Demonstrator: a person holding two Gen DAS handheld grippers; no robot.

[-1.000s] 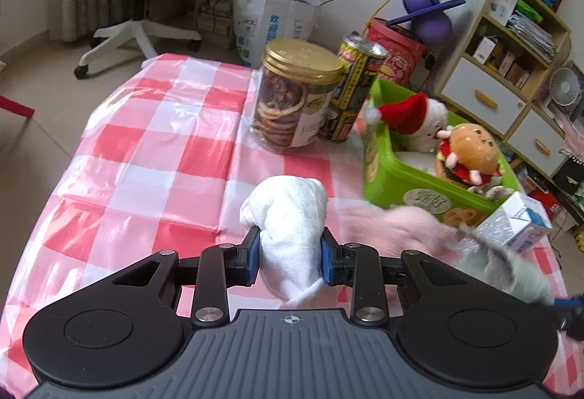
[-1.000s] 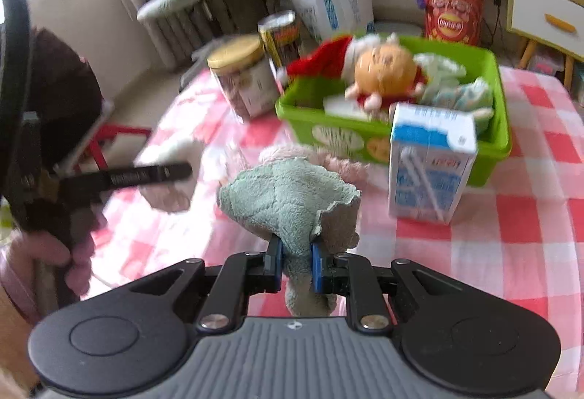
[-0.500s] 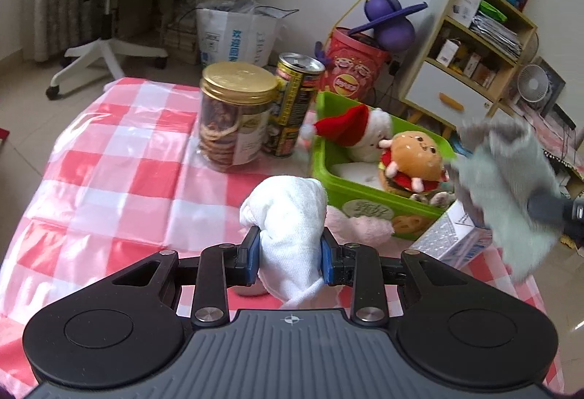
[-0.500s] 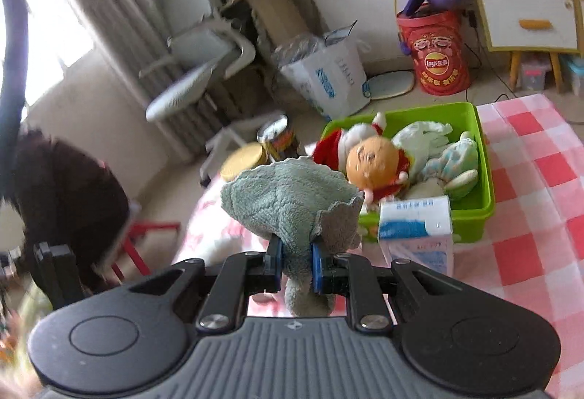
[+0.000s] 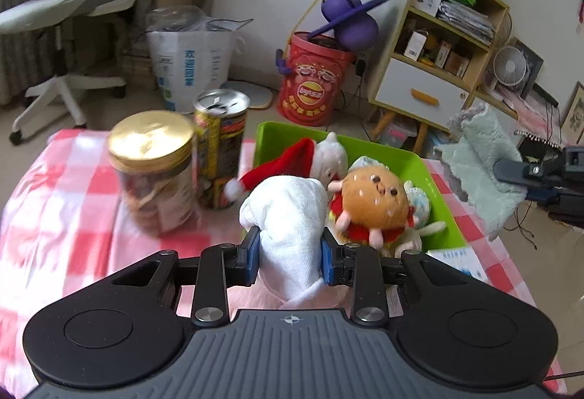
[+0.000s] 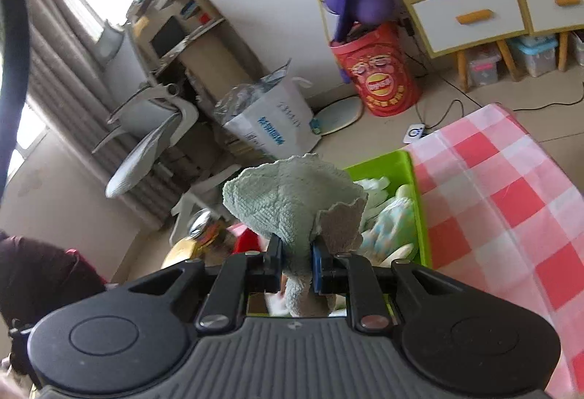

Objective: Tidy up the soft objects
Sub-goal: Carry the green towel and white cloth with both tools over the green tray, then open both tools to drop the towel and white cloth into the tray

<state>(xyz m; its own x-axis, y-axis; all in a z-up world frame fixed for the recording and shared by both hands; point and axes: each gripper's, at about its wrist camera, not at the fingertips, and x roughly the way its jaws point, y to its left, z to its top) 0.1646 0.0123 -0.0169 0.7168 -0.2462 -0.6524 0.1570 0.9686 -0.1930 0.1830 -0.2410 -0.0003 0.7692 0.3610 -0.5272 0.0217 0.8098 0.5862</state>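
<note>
The left gripper (image 5: 290, 254) clamps a white cloth (image 5: 292, 216) above the table, at the green bin's (image 5: 430, 176) near edge. The right gripper (image 6: 295, 265) pinches a grey-green cloth (image 6: 292, 194) over the bin, likely for dropping among the plush toys (image 5: 376, 198).

Gold-lid cookie jar (image 5: 153, 172) touching tall drink can (image 5: 220, 150) on pink checked tablecloth (image 5: 62, 209). Office chair (image 5: 69, 8), white paper bag (image 5: 191, 65), red chip bucket (image 5: 314, 79), wooden shelf unit (image 5: 438, 45) behind on floor.
</note>
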